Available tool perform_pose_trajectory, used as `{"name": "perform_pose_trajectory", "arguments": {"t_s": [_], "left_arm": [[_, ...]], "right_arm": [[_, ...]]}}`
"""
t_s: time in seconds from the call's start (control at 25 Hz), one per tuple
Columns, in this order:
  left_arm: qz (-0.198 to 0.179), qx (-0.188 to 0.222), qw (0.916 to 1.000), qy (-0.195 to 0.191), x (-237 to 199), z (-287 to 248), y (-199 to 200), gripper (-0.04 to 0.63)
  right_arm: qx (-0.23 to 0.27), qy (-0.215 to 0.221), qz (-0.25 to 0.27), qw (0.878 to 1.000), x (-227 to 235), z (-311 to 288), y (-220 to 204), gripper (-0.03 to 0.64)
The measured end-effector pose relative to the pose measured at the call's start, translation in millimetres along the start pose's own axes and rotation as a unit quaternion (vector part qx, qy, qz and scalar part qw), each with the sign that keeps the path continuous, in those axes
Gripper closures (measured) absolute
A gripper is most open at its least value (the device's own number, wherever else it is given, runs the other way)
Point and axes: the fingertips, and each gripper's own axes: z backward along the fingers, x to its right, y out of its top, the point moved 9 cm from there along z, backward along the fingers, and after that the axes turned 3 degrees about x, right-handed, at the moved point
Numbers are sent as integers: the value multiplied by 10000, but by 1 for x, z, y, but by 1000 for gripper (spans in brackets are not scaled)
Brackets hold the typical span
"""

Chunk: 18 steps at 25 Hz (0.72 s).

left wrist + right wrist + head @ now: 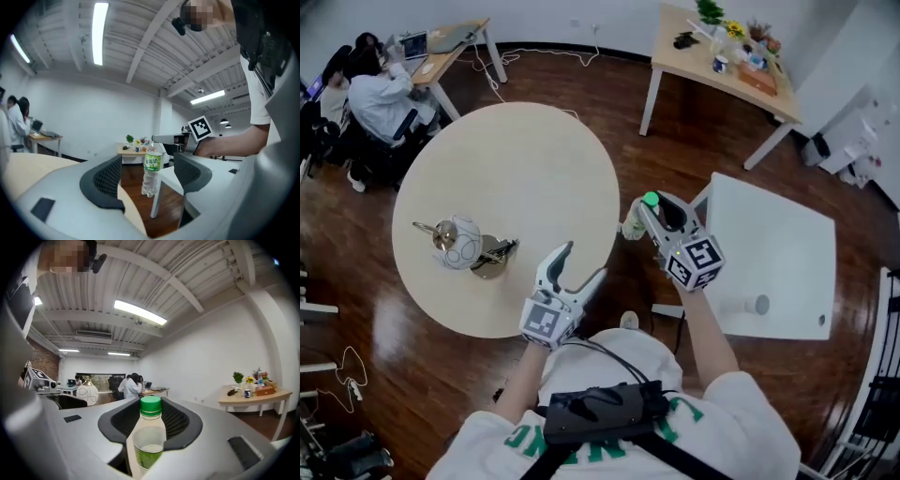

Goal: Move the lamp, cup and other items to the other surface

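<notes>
A clear bottle with a green cap and green label hangs over the floor gap between the round beige table and the white square table. My right gripper is shut on it; in the right gripper view the bottle fills the space between the jaws. My left gripper is open and holds nothing, over the round table's near edge. In the left gripper view the bottle shows beyond the open jaws. A white globe lamp with brass fittings lies on the round table.
A small pale round object sits on the white table. A dark brass-coloured piece lies beside the lamp. A wooden table with plants and small items stands at the back right. A person sits at a desk, far left.
</notes>
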Motion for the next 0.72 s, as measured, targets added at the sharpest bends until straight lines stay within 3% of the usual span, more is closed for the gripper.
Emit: {"name": "perform_pose_trajectory", "arguments": {"t_s": [0.28, 0.52, 0.72], "left_arm": [[186, 102, 9906, 1354, -42, 84, 14, 262], [274, 181, 9792, 2001, -47, 134, 5, 262], [471, 244, 9678, 2462, -51, 168, -1, 262]], "right_arm": [[-26, 1265, -55, 9920, -83, -97, -31, 469], [-360, 2174, 207, 9752, -153, -150, -63, 468], [-597, 2577, 291, 9639, -195, -180, -95, 468]]}}
